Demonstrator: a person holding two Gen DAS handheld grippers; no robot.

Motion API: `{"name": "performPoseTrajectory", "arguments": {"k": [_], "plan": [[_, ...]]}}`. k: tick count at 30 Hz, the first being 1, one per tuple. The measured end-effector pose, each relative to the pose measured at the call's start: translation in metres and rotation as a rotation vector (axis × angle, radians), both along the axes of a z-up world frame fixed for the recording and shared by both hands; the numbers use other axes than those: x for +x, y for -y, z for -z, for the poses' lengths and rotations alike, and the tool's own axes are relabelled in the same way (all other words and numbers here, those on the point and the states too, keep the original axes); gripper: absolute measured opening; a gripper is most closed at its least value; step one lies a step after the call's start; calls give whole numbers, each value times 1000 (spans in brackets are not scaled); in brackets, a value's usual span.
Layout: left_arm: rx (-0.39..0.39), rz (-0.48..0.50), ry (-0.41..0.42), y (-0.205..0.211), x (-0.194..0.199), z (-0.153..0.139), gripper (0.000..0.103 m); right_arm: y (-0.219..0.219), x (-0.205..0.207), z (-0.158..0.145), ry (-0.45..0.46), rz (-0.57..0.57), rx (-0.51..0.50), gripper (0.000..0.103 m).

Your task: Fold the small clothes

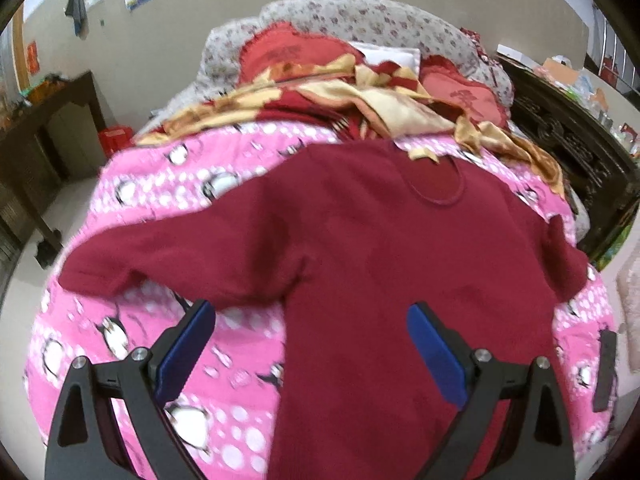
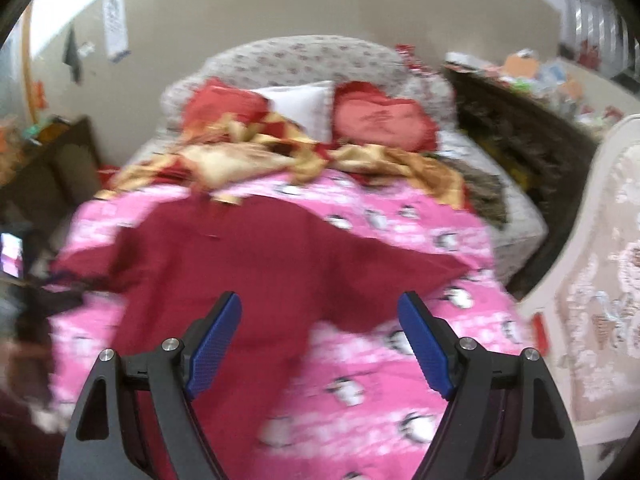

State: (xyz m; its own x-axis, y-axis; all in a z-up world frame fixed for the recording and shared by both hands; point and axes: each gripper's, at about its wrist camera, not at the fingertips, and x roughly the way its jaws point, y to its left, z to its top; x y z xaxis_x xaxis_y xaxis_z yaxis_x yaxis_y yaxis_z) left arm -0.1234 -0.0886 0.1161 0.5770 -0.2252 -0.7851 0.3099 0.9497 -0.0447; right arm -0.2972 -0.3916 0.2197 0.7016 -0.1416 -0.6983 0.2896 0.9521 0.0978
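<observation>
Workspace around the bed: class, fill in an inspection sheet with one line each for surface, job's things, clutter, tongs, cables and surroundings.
Surface: pink penguin-print blanket spread over the bed.
Job's things: dark red long-sleeved top lying flat, neckline away from the cameras, both sleeves spread out, not yet folded.
Clutter: crumpled red and gold quilt at the far end, its edge overlapping the collar; red pillows.
Tongs: left tongs open above the top; right tongs open above the top, nothing held.
Cables: nothing seen.
Surroundings: floral headboard, dark wooden cabinets either side, beige wall.
</observation>
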Motion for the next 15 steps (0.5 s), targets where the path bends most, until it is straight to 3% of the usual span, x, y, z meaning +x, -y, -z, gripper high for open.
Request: {"name": "performPoseTrajectory", "arguments": {"k": [3, 6, 15], "plan": [[-24, 6, -34, 2, -10, 7, 99, -14, -2, -21, 8, -56, 56, 80], [-22, 24, -43, 7, -20, 13, 99, -32, -2, -34, 30, -96, 28, 80], [-4, 33, -63, 11, -31, 30, 99, -70, 25, -5, -44, -110, -90, 80]]}}
